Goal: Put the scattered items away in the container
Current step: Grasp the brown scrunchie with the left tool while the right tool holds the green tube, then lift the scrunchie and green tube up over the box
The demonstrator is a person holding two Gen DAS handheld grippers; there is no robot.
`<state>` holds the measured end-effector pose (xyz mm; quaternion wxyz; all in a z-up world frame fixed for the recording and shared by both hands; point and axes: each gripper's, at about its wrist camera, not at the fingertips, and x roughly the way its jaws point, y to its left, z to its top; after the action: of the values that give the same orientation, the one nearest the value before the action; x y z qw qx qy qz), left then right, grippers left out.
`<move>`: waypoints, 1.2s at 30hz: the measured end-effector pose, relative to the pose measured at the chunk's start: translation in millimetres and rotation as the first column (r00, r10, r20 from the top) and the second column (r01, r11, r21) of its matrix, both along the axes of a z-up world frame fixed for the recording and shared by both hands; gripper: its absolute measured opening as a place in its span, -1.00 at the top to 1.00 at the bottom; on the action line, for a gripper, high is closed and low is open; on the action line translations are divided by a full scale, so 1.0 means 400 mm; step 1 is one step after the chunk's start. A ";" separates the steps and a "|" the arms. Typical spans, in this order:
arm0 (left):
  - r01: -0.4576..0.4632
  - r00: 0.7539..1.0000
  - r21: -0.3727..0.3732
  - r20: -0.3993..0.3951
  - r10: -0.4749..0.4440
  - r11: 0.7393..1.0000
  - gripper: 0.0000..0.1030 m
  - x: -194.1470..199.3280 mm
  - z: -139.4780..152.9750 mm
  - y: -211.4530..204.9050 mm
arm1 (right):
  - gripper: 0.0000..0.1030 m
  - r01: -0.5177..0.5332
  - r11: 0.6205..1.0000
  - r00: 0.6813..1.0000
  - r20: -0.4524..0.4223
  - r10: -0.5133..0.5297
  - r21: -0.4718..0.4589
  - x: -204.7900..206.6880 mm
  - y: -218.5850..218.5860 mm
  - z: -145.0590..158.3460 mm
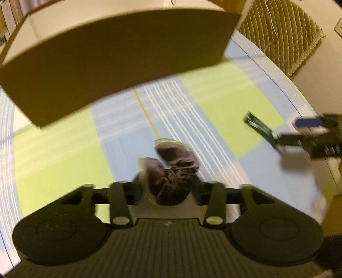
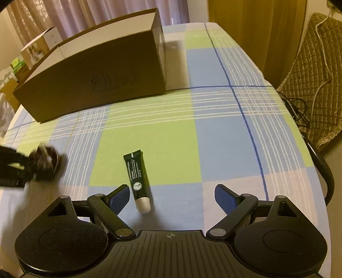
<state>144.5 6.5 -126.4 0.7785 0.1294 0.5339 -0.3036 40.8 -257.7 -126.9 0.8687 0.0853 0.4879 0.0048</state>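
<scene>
Box sits far left on the cloth; left gripper clamps a dark bundle, right gripper gapes near the tube.

A checked cloth is covering the table. Right of it, a quilted cushion is leaning; behind it, curtains are hanging.
</scene>
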 end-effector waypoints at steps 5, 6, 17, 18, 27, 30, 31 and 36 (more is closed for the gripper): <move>-0.026 0.999 0.006 0.022 0.026 1.000 -0.40 -0.008 -0.003 -0.015 | -0.78 -0.026 1.000 0.999 -0.023 0.026 -0.010 0.007 0.017 -0.018; -0.032 0.999 0.001 0.030 0.032 0.999 -0.40 -0.001 -0.005 -0.021 | -0.78 -0.034 0.999 0.999 -0.022 0.033 -0.021 0.008 0.023 -0.020; -0.002 0.996 0.023 0.093 0.000 1.000 0.31 0.021 -0.016 -0.043 | -1.00 -0.123 0.983 0.992 -0.052 0.117 -0.136 0.002 0.070 -0.042; 0.005 0.996 0.019 0.090 -0.006 1.000 0.35 0.020 -0.014 -0.044 | -1.00 -0.130 0.982 0.991 -0.053 0.123 -0.141 0.002 0.072 -0.043; 0.038 0.998 0.051 0.048 -0.041 0.998 0.32 -0.014 -0.003 -0.018 | -1.00 -0.142 0.986 0.989 -0.058 0.137 -0.091 0.028 0.064 -0.038; 0.027 0.998 0.039 0.053 -0.029 0.999 0.27 -0.017 -0.003 -0.009 | -1.00 -0.166 0.982 0.986 -0.040 0.163 -0.090 0.039 0.084 -0.034; 0.027 0.998 0.041 0.056 -0.029 0.999 0.26 -0.015 -0.003 -0.009 | -0.93 -0.180 0.979 0.983 -0.037 0.177 -0.092 0.047 0.092 -0.036; 0.029 0.997 0.046 0.065 -0.032 0.999 0.24 -0.007 -0.004 -0.009 | -0.77 -0.206 0.970 0.978 -0.043 0.202 -0.131 0.076 0.117 -0.039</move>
<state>141.8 2.8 -128.0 0.7877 0.1649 0.5127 -0.2990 71.0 -210.7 -142.6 0.8601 -0.0242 0.5061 0.0598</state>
